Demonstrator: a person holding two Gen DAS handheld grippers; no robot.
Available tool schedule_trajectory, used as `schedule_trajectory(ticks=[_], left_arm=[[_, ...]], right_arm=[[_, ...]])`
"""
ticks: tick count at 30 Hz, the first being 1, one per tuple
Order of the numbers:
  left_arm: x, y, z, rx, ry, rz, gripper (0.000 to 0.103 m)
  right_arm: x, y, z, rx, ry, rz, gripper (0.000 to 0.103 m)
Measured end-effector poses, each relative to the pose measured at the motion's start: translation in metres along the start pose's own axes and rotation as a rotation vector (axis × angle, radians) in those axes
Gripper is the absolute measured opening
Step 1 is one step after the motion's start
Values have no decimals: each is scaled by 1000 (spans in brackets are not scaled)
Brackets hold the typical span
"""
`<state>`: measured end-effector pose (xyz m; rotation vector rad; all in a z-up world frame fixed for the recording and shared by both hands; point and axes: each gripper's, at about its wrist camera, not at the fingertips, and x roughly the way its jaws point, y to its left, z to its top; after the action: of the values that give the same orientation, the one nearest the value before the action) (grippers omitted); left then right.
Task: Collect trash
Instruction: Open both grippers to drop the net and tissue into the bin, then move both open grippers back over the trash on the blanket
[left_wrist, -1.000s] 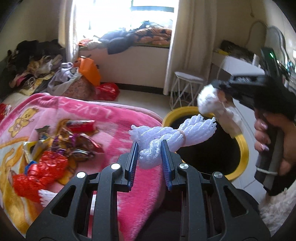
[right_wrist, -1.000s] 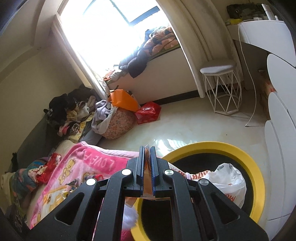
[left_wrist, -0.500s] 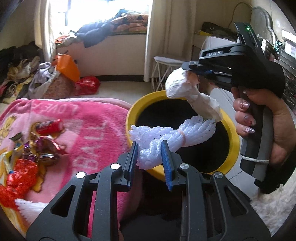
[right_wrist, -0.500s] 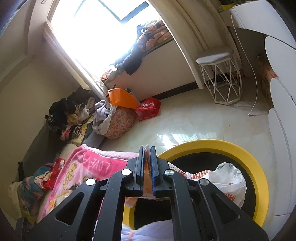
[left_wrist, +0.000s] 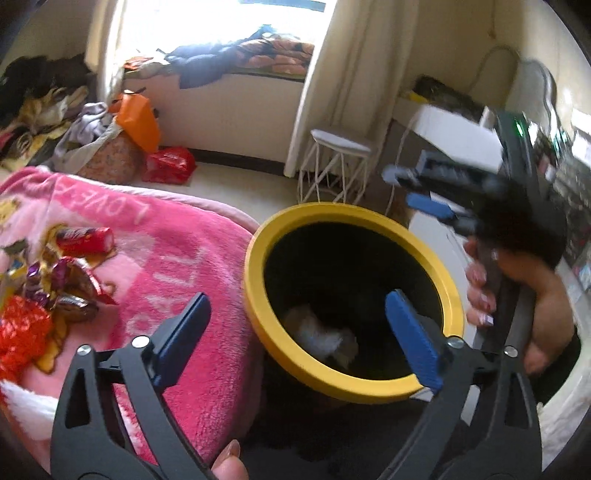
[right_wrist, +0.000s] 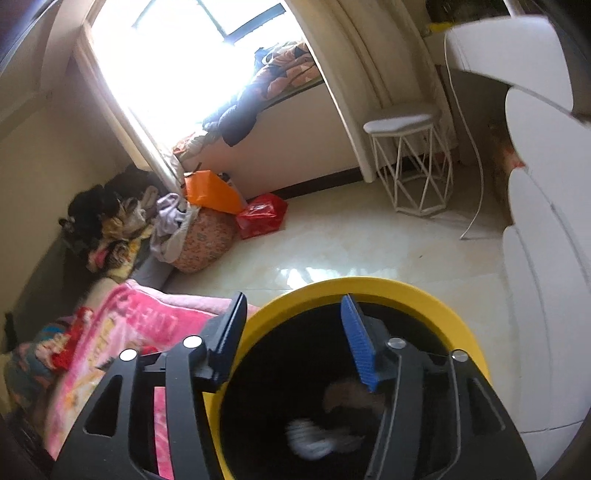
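A black bin with a yellow rim (left_wrist: 258, 306) stands beside the bed; it also shows in the right wrist view (right_wrist: 369, 286). My left gripper (left_wrist: 295, 310) is open and empty over the bin's near edge. My right gripper (right_wrist: 293, 306) is open and empty above the bin; it shows blurred in the left wrist view (left_wrist: 417, 188). White foam netting (left_wrist: 317, 336) lies inside the bin, blurred in the right wrist view (right_wrist: 310, 439). Candy wrappers (left_wrist: 70, 284) and a red wrapper (left_wrist: 85, 238) lie on the pink blanket (left_wrist: 177, 266).
A white wire stool (left_wrist: 336, 162) stands behind the bin. A red bag (left_wrist: 170, 164), an orange bag (left_wrist: 138, 120) and a heap of clothes (left_wrist: 44, 110) sit by the window wall. White cabinets (right_wrist: 546, 258) are at the right.
Both grippers have opened over the bin. The white foam netting left my left gripper and the white wrapper left my right gripper; trash now lies inside the bin.
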<state>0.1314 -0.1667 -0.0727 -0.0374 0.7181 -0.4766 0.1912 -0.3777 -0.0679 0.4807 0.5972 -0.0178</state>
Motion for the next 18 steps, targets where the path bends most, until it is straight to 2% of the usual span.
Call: schedule_trajectory(ticks=[3, 6, 18], left_arm=[[-6, 10, 1, -40, -21, 22, 92], [-14, 21, 2, -69, -41, 49, 92], [-52, 56, 5, -131, -125, 119, 92]], right_arm=[[-6, 5, -6, -47, -11, -28, 64], [-11, 14, -10, -95, -23, -39, 67], [-22, 59, -19, -206, -33, 29, 74]])
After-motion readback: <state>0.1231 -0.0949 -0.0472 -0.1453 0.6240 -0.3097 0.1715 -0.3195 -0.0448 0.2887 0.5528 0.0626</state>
